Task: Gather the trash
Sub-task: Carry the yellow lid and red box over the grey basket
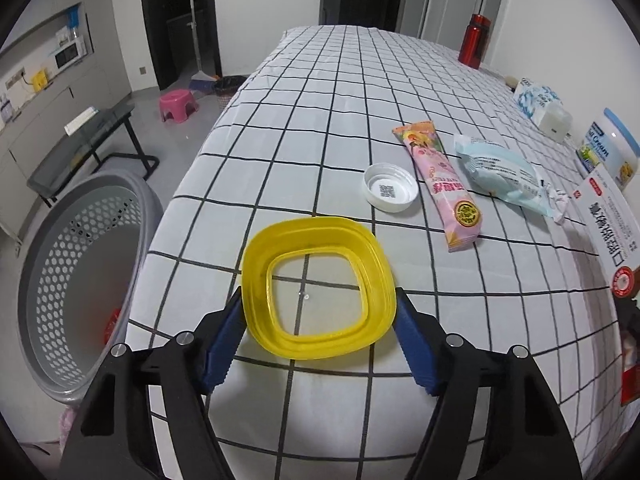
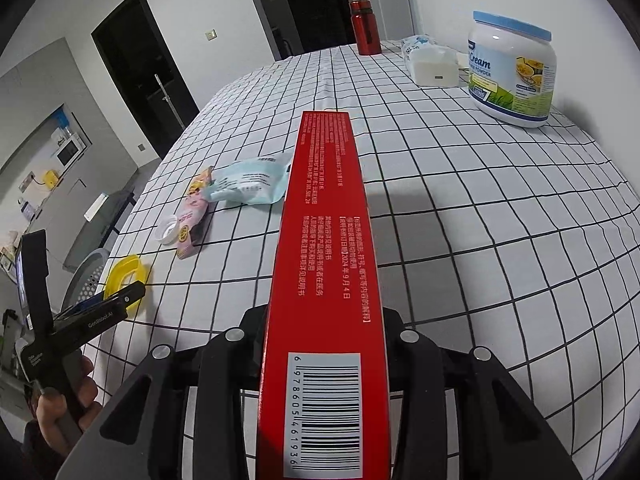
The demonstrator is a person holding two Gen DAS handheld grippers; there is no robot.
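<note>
Glossy yellow plastic ring [image 1: 318, 286], matt checked cloth [image 1: 320, 120], seemingly cardboard red box [image 2: 324, 240].

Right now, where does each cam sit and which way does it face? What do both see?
Left wrist: on the left tool, angled down across the checked table; its blue pads touch the sides of the yellow ring, grey basket to its left.
Right wrist: on the right tool, angled down along the red box it grips; a hand with the left tool shows at lower left.
Shared: yellow ring, white cap, pink wrapper, blue wrapper, red bottle, milk powder tub.
</note>
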